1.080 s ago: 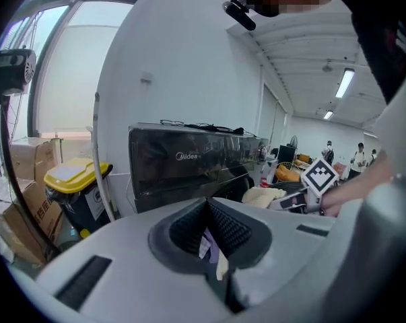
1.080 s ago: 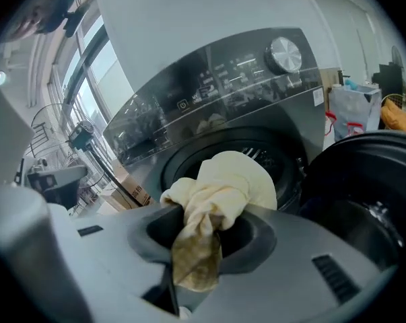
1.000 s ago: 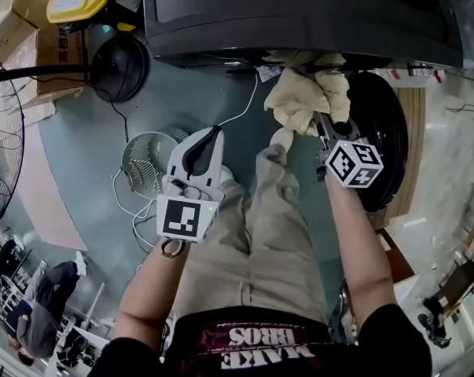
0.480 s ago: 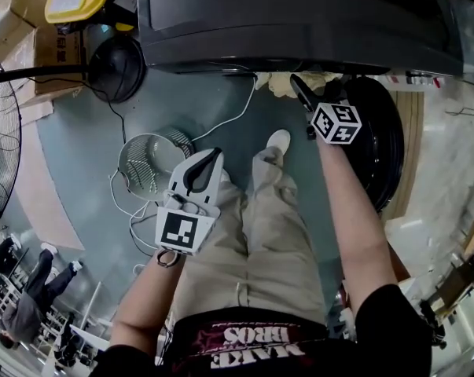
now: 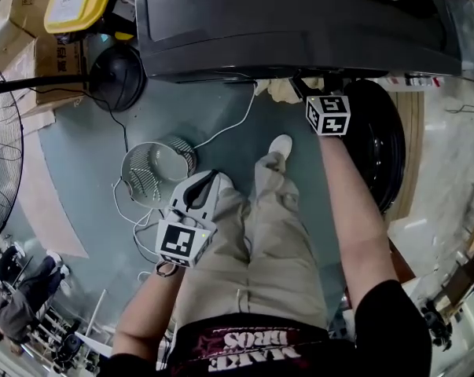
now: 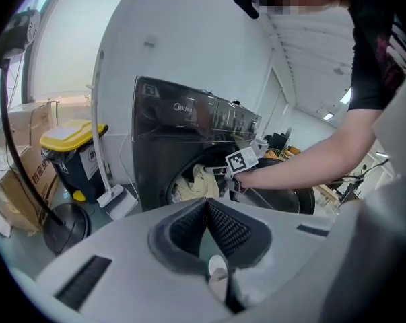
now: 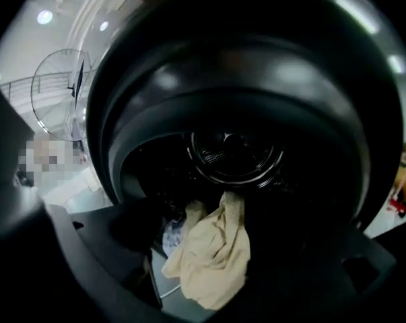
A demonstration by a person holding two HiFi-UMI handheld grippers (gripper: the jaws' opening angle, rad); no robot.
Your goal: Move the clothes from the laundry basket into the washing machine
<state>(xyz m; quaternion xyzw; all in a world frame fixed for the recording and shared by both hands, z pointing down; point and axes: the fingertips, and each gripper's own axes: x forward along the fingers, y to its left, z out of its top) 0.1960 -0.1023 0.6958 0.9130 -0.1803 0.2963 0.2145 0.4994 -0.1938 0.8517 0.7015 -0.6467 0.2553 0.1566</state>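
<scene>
Your right tool (image 5: 299, 85) sits at the mouth of the dark grey front-loading washing machine (image 5: 299, 22), top centre of the head view. Its jaws have just swung wide and eased back a touch, and they pinch nothing. Between and ahead of them, the crumpled cream cloth (image 7: 216, 254) lies loose, drooping over the opening's lower lip below the ribbed black drum (image 7: 236, 157). By the look of it, you'd do best to nudge that cloth deeper so it clears the rim. Your left tool (image 6: 208, 207) is shut and empty, left of centre, near the pale round slatted laundry basket (image 5: 142, 185).
</scene>
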